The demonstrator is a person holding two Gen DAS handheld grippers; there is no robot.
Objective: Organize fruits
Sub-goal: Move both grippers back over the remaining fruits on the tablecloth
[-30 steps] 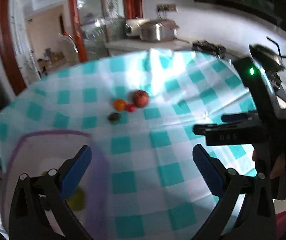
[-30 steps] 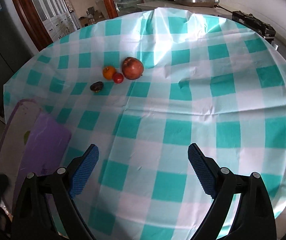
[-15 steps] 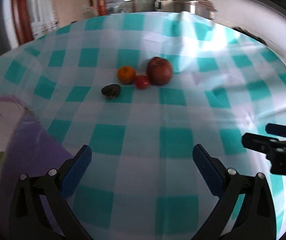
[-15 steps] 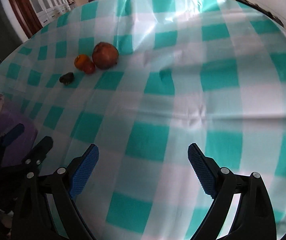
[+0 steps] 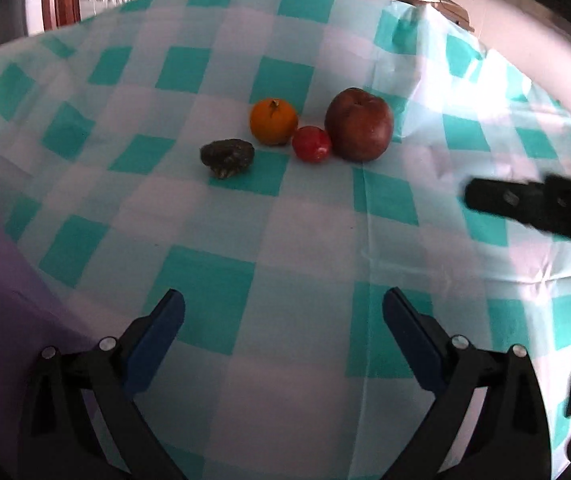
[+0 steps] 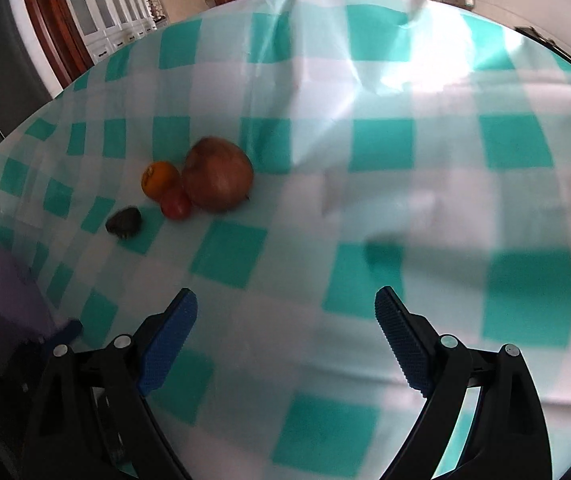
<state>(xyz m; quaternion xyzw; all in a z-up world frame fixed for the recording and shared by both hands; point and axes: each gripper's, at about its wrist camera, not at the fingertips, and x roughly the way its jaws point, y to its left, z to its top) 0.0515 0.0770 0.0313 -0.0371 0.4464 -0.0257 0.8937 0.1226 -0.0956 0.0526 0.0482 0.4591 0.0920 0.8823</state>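
Your left gripper and right gripper both hang spread and empty, because the round orange fruit, small red tomato and dark wrinkled fruit cluster left of the big red-brown apple, ungrasped.

Bright daylight glares off the far tablecloth; right view is motion-blurred; fisheye edges curve and darken.

The purple container is cut off at the left edge, its contents out of sight.
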